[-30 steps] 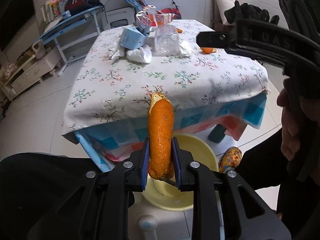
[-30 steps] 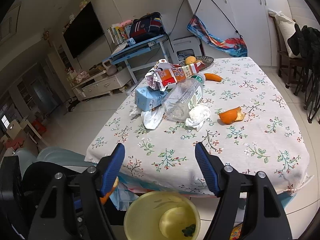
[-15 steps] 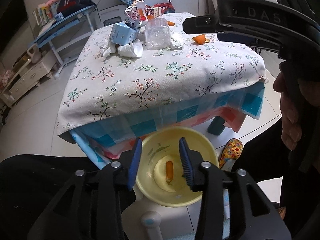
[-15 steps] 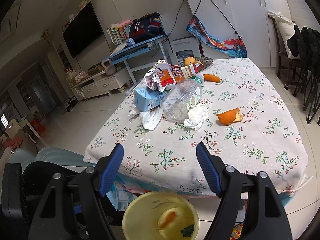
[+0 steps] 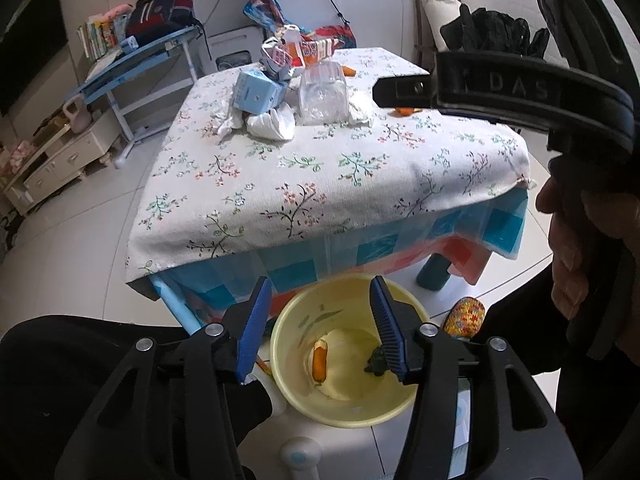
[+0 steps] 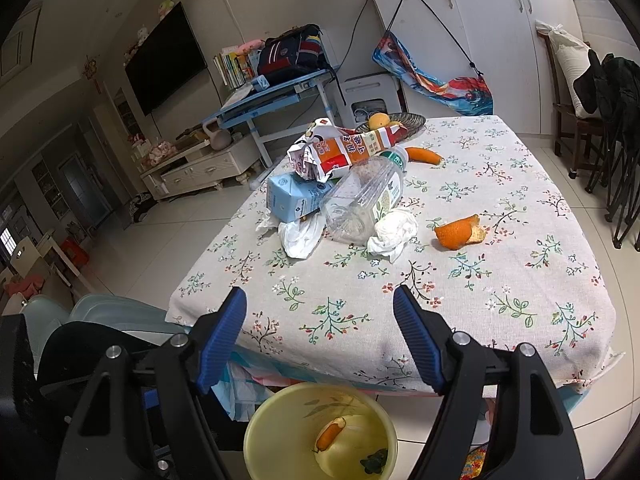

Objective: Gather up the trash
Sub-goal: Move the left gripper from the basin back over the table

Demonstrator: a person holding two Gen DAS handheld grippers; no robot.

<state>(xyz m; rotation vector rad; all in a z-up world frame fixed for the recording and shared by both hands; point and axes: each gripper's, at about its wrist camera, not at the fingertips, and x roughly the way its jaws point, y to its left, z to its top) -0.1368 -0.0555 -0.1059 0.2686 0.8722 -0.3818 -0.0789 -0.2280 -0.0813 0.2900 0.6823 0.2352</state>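
Your left gripper (image 5: 316,326) has just been opening and is released, nothing between its pads, with the dropped orange peel (image 5: 319,360) lying in the yellow bin (image 5: 344,412) on the floor below the desk's near edge. The right gripper (image 6: 320,332) hangs wide and empty over that edge. Reaching on, you could knock the bin or topple the heaped carton (image 6: 298,198), bottle (image 6: 364,204) and tissues (image 6: 394,230) mid-desk; the second peel (image 6: 458,234) sits toward the right edge, what looks like a carrot (image 6: 424,155) farther back, cabinets and TV beyond.

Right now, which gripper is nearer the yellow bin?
Left. The left gripper hangs open just above the yellow bin; the right gripper sits higher, facing the table.
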